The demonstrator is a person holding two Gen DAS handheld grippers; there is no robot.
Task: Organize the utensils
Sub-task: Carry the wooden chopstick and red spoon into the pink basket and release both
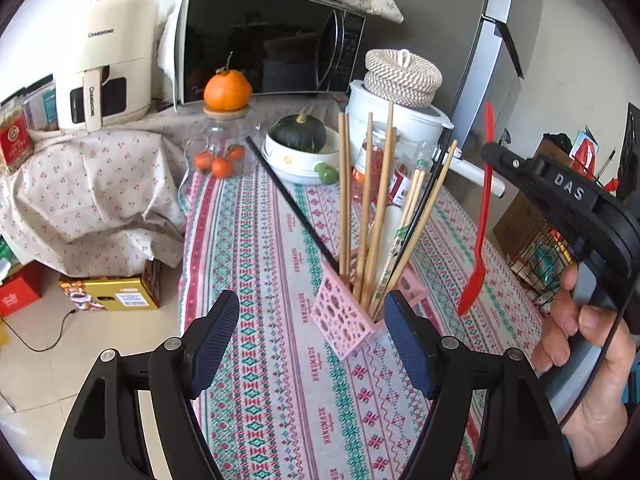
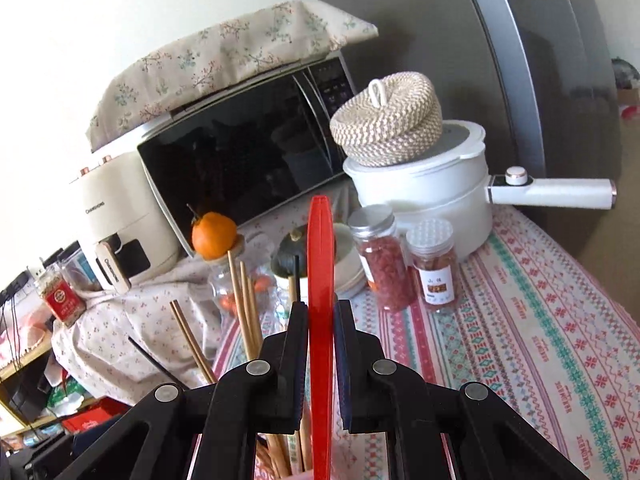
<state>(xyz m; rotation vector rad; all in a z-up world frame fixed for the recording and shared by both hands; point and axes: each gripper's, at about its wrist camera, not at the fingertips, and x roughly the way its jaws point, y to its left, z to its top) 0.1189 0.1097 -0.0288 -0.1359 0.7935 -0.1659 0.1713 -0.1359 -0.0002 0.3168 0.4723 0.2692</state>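
Closest in, the left gripper hangs low over the patterned tablecloth with its 2 blue-padded fingers spread wide and nothing between them; its right finger sits just beside the near corner of the pink perforated holder. That holder stands on the cloth already stocked with wooden chopsticks and a black one leaning out to the left, all fanned upward. To the right of it, the right gripper is pinched tight on the red spoon, gripping the handle near its top so the long axis runs close to vertical, bowl end down. From the left wrist view the bowl hangs beside the holder on its right, near the cloth, not over the opening; the right wrist view looks down along the spoon with chopstick tips just to its left. So the move likely turns on carrying the spoon leftward, above the rim, before lowering it, and the right hand is the one placed to do it. Beyond stand the spice jars, the white pot and the microwave.
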